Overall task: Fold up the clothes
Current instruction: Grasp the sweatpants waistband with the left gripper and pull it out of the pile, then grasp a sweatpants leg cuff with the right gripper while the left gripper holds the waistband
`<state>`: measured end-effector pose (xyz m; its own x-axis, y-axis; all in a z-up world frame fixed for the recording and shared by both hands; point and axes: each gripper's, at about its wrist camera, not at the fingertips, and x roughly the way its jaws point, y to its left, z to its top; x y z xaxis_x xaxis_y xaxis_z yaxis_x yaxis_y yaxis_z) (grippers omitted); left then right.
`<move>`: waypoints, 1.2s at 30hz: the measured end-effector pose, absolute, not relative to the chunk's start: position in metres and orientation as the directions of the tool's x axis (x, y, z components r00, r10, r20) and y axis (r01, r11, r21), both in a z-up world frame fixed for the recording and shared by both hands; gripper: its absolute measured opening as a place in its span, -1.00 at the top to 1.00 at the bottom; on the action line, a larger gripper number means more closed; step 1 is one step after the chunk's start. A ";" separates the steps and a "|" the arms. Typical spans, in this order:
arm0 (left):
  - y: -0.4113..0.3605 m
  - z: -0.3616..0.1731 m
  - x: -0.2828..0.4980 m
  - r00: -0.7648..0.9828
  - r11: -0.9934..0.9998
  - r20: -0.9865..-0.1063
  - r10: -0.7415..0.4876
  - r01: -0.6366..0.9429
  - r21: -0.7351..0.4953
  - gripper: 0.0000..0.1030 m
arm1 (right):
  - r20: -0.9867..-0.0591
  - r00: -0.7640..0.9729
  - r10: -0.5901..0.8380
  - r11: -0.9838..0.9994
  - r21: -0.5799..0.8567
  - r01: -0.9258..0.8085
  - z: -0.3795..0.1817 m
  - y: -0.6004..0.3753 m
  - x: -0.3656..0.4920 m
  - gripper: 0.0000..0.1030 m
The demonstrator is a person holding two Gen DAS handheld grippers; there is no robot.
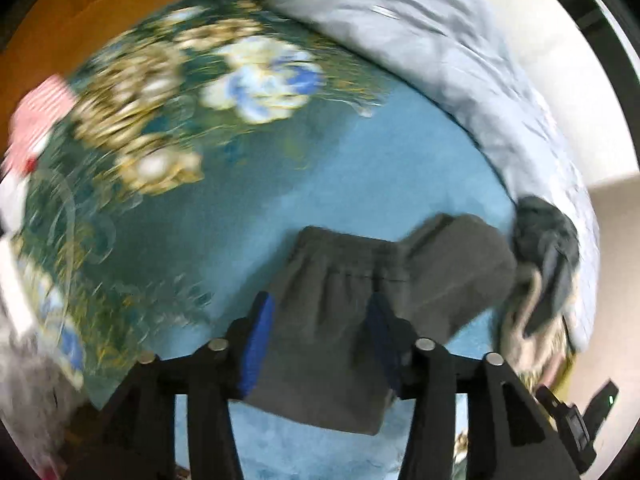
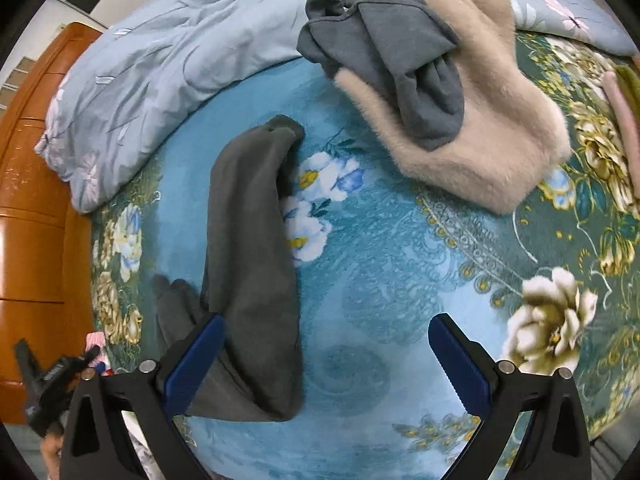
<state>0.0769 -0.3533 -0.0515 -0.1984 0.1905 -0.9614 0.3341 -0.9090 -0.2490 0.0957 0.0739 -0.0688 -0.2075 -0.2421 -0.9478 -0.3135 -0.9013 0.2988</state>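
My left gripper (image 1: 320, 336) is clenched on soft, matte grey shorts (image 1: 360, 288) with a gathered waistband, draped over the blue floral bedspread (image 2: 380, 280). My right gripper (image 2: 324, 364) is released. Beyond lie a fuzzy beige sweater (image 2: 492, 128) and a wooden headboard (image 2: 32, 200).

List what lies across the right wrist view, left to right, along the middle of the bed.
Wooden bed frame → pale blue quilt → dark grey garment → beige fuzzy sweater, with a grey-blue garment on it → pink cloth at the edge.

Both wrist cams look down, close over bedspread (image 2: 380, 280); share dark grey garment (image 1: 340, 320).
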 end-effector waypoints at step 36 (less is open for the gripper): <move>-0.430 -0.137 0.077 0.037 -0.831 -0.988 0.151 0.546 -0.107 0.83 | -0.917 -0.019 -0.399 -0.797 0.357 -0.486 -0.183 0.027 -0.059 0.01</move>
